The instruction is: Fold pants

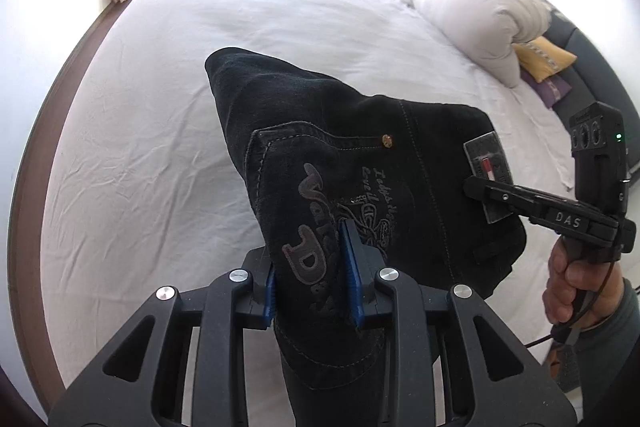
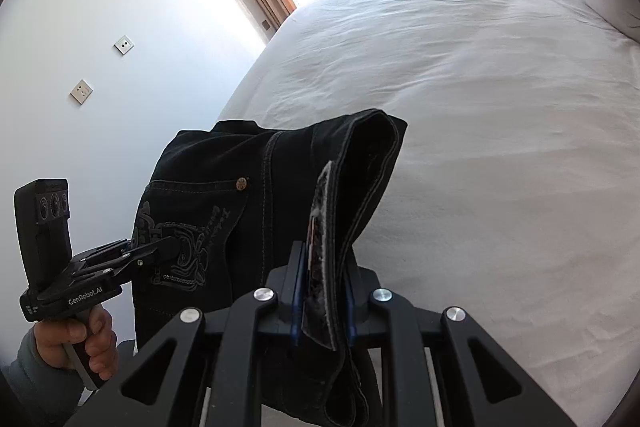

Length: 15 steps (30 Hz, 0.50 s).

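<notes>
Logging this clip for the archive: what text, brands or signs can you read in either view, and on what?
"DAS": white, on the right tongs.
"GenRobot.AI": white, on the left tongs.
Embroidered lettering on the pocket of the black pants: partly folded, unreadable.
Waistband patch: red and white mark, its text too blurred.

Bed [image 1: 160, 99] w/ white wrinkled sheet. Rolled white duvet [image 1: 472, 11] lies along its far right edge; yellow cushion [image 1: 544, 61] & purple one [image 1: 554, 89] just beside duvet's near end.
</notes>
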Available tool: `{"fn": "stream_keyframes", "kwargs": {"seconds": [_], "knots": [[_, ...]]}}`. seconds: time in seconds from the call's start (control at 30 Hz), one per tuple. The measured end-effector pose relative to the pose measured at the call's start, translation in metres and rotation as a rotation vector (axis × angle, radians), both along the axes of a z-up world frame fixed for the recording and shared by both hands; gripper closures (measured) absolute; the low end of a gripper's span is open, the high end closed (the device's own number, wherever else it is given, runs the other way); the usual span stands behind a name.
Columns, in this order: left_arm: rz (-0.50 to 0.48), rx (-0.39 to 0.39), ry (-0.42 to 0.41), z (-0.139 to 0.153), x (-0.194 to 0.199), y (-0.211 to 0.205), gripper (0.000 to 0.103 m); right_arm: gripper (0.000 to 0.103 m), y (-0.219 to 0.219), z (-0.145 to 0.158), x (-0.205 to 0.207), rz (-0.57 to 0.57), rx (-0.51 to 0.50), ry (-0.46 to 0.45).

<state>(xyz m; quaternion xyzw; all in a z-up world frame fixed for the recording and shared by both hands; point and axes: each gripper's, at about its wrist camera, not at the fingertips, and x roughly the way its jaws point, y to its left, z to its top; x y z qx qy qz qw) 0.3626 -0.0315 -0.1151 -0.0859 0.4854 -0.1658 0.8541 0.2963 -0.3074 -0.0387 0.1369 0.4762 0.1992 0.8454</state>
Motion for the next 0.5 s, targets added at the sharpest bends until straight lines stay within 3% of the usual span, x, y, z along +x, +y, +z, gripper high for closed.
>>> {"fn": "stream_keyframes", "kwargs": {"seconds": [0.13, 0.2, 0.23, 0.27, 0.3, 0.37, 0.5], "knots": [[-0.002, 0.037, 0.033, -0.035, 0.033, -0.014, 0.074, 0.085, 0.008, -0.032, 0.027, -0.008, -0.018, 0.048], [0.013, 0.027, 0.033, -0.049, 0.034, -0.012, 0.058, 0.081, 0.0, -0.051, 0.035, -0.025, -0.002, 0.095], [0.026, 0.026, 0.022, -0.055, 0.032, -0.007, 0.051, 0.07, -0.005, -0.059, 0.036, -0.046, -0.003, 0.113], [0.04, 0.031, 0.01, -0.057, 0.032, -0.005, 0.038, 0.058, -0.009, -0.065, 0.035, -0.065, -0.009, 0.121], [0.052, 0.033, 0.0, -0.06, 0.031, -0.002, 0.023, 0.053, -0.014, -0.07, 0.032, -0.078, -0.001, 0.122], [0.083, 0.044, -0.008, -0.062, 0.026, 0.008, 0.012, 0.037, -0.025, -0.074, 0.022, -0.109, 0.043, 0.118], [0.131, 0.054, -0.05, -0.05, -0.002, 0.025, 0.0, 0.033, -0.05, -0.066, -0.015, -0.195, 0.106, 0.103]]}}
